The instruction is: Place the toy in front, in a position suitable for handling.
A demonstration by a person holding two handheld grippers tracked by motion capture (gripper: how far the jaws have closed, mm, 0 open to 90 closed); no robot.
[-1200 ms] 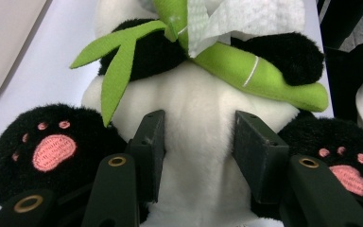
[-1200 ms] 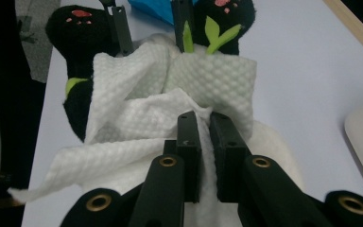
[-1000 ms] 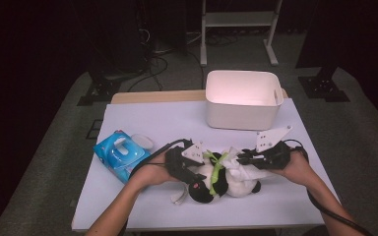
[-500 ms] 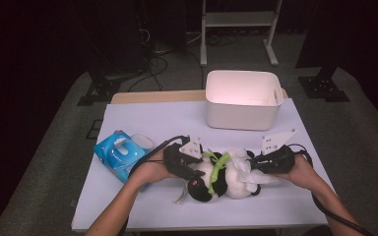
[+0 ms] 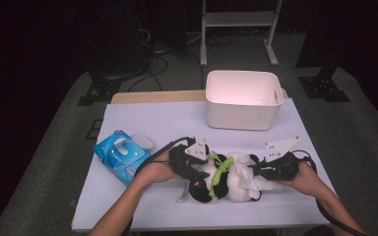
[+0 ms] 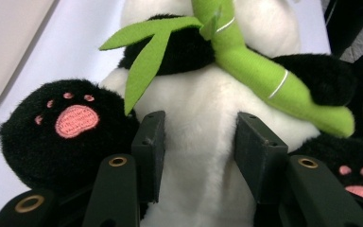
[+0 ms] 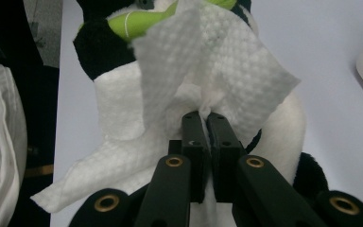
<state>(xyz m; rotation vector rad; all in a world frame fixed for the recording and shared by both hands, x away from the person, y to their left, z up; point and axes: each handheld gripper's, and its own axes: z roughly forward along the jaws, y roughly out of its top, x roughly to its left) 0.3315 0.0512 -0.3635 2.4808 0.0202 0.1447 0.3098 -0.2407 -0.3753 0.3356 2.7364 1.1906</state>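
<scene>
1. Two tools work on one plush panda (image 5: 226,179), which lies on its back near the 6 o'clock edge of the white tabletop (image 5: 177,123).
2. Left tool (image 5: 189,164) comes in from 9 o'clock; in the left gripper view its jaws stand partly apart, pads pressed into the white belly fur (image 6: 198,142) on either side, so it grips the panda's body.
3. Just past that tool, toward 12 o'clock in its own view, the green bamboo stalk (image 6: 260,71) lies slantwise across the chest, and a black paw with pink pads (image 6: 71,123) sits at 9 o'clock of the left jaw.
4. Right tool (image 5: 266,169) comes in from 3 o'clock; its jaws are pinched tight on a white wipe (image 7: 217,71), which spreads over the panda's fur ahead of the tips.
5. At 9 o'clock of the panda lies a blue wipe pack (image 5: 120,155); at 12 o'clock, well apart, stands a white bin (image 5: 243,110).
</scene>
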